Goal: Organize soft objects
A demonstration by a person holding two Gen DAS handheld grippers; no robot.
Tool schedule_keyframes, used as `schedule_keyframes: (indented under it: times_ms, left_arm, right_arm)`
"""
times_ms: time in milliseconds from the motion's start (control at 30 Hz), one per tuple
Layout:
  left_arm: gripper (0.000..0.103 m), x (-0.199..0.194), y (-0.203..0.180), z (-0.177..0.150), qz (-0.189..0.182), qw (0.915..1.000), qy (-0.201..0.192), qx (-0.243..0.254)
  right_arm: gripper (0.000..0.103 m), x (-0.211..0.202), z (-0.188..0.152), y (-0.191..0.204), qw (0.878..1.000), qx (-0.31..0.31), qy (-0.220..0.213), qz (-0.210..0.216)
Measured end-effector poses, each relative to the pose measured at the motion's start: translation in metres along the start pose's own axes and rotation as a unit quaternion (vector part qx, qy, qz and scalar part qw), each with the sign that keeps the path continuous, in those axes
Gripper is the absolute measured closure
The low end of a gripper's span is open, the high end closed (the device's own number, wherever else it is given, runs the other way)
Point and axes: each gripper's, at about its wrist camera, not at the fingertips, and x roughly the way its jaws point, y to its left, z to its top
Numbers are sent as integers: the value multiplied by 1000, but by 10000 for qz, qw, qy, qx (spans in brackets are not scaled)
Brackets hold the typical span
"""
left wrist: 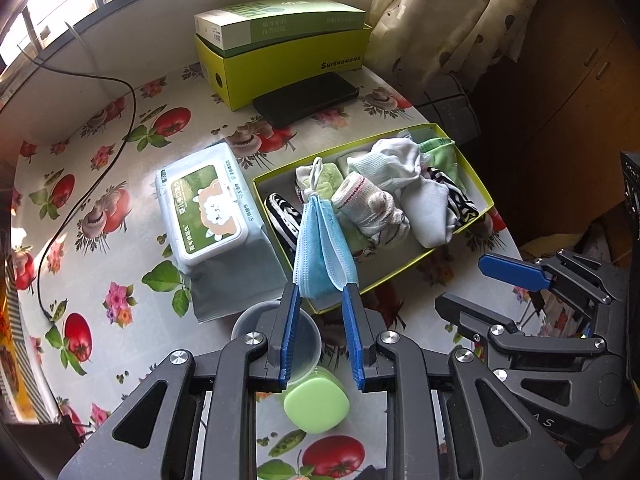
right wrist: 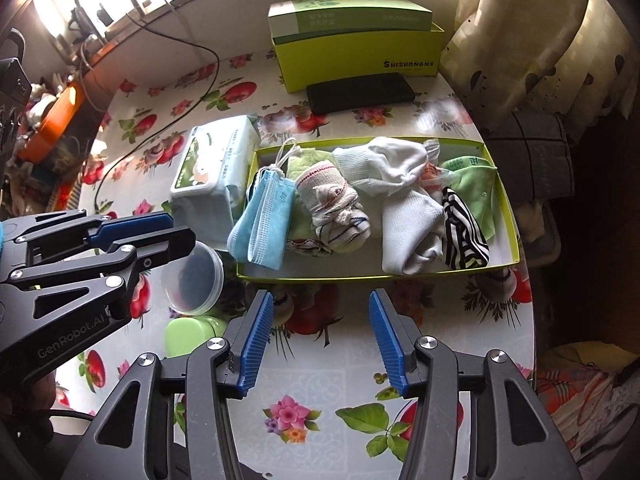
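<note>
A pale blue wet-wipe pack (left wrist: 208, 212) sits mid-frame; a black flat phone (left wrist: 306, 98) leans against stacked green cardboard boxes (left wrist: 288, 56) at top centre.

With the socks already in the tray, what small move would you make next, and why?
Probably nudge the blue face masks fully into the green tray with the left gripper: they drape over its left corner, while both grippers, including the right gripper, look empty.

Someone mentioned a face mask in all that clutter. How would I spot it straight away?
Find the shallow yellow-green tray of socks and cloths on the flowered tablecloth. At its end nearest the wet-wipes pack lies the face mask, overhanging the tray's near rim. It is the only light blue, pleated piece, with white ear loops.
</note>
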Motion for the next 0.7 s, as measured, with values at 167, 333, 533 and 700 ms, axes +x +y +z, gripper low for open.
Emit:
schedule_keyframes:
  times_ms: [167,333,533,700]
  left_arm:
    - [80,-1,2,-2,78,10000,-5,-34]
    - [80,-1,-1,-4,193,9998,-21,7]
    - [80,0,1,-5,183,9998,11,-55]
    - [80,3,3,-6,176,9998,40,-70]
  right_arm:
    - [53,0,-1,2,10000,-21,25,-12]
    - [53,1,-2,3,10000,-46,34,-23]
    - [53,2,-2,4,9999,-89,68,-21]
    - [53,5,0,4,9999,-89,101,-23]
